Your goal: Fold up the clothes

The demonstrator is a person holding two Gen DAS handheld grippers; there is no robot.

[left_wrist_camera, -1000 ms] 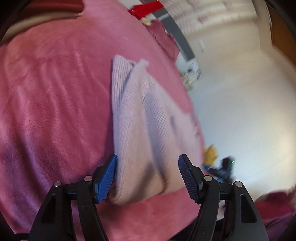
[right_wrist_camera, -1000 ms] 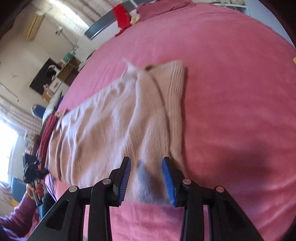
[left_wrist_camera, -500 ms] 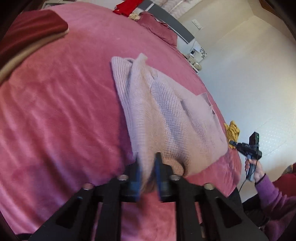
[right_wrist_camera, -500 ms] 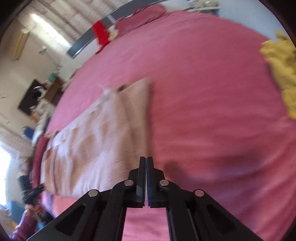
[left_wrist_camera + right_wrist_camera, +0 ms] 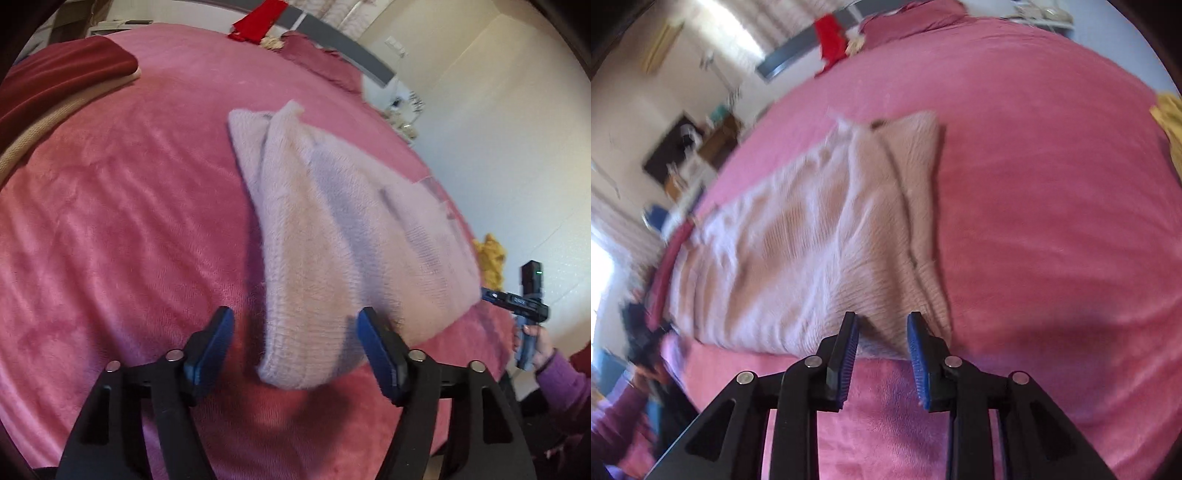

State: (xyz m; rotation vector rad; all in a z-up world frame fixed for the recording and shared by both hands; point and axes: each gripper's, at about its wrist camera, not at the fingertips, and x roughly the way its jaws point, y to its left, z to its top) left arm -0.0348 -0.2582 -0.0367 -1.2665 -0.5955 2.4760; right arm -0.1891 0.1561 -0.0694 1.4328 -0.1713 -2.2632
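A pale pink knitted sweater (image 5: 332, 229) lies folded lengthwise on a pink bedspread (image 5: 122, 229). It also shows in the right wrist view (image 5: 820, 236). My left gripper (image 5: 299, 343) is open, its blue pads either side of the sweater's near ribbed end, not touching it. My right gripper (image 5: 882, 350) is open, with a narrower gap, its pads at the sweater's near edge. Neither holds anything.
Folded dark red and beige cloth (image 5: 55, 81) lies at the bed's far left. A red garment (image 5: 258, 22) and a dark pink one (image 5: 317, 55) lie at the headboard. A yellow cloth (image 5: 1167, 125) lies at the bed's right edge. The bed edge runs near the sweater's right side.
Both grippers were shut half a second ago, the left on the sweater's end. Both have now opened and the sweater end lies free on the bed.
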